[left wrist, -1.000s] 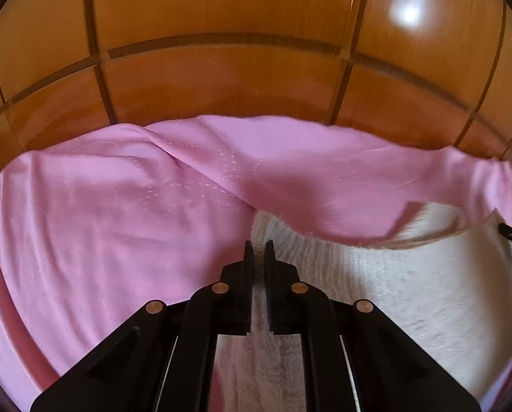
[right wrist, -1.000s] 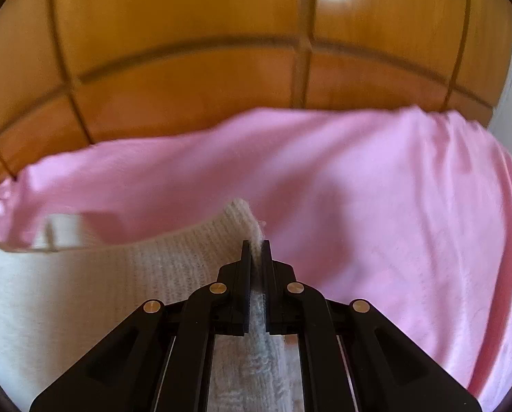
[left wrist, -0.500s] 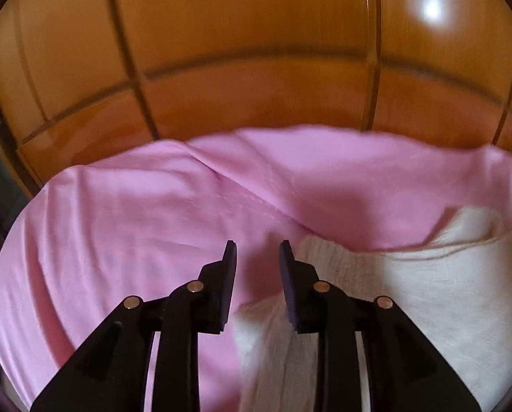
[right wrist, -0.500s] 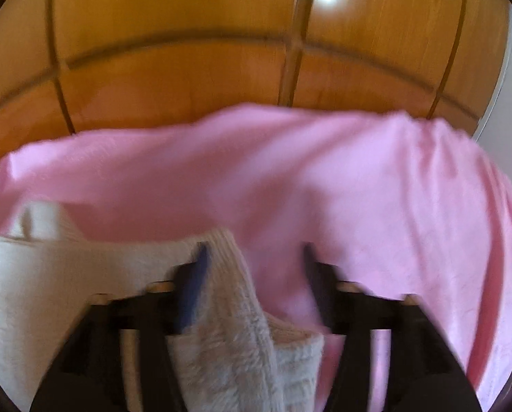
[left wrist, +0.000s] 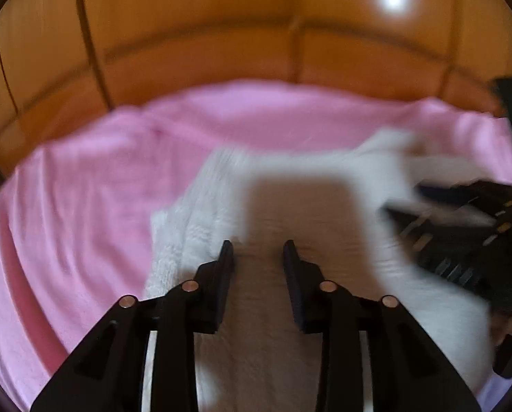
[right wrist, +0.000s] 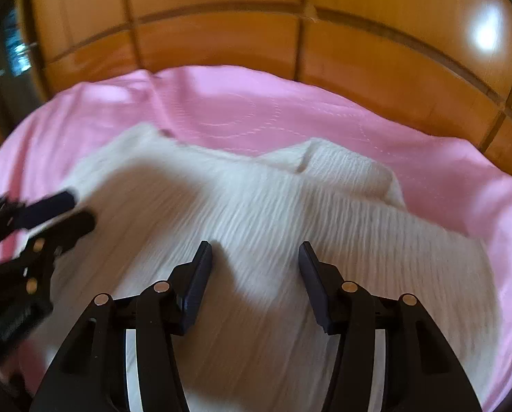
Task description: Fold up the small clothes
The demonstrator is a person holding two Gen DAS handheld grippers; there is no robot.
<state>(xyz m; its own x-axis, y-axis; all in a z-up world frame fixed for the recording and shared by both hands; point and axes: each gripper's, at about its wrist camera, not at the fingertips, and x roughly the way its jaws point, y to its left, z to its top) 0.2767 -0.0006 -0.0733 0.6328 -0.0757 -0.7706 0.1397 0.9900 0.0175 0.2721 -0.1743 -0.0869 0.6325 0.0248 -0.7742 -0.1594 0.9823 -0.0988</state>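
While both tools hang over the bed, a small white knitted garment (right wrist: 256, 213) lies spread on a pink bedsheet (right wrist: 242, 113), with a glossy wooden headboard (right wrist: 221, 34) rising behind.

Starting at the left, the left gripper (left wrist: 258, 252) hovers over the garment's left part. Its jaws stand apart, a moderate gap between them, with nothing held; ribbed white fabric shows through the gap. Just left of it, the garment's edge looks doubled over in a fluffy roll against the pink sheet. This view is blurred, so finer detail is uncertain.

Moving to the middle, the cloth lies fairly flat, its fine ribs running across, with a raised flap toward the headboard that may be a collar or a folded corner; I cannot tell which.

Further right, the right gripper (right wrist: 255, 252) hangs above the garment's right part. Its jaws are wide apart and hold nothing.

Judging from this, one fold appears laid down, and the work sits between folds, with both tools free. The next move likely calls for choosing a fresh edge or corner, lowering the jaws onto a single layer, closing firmly, and carrying it across so the edges line up without dragging the sheet beneath.
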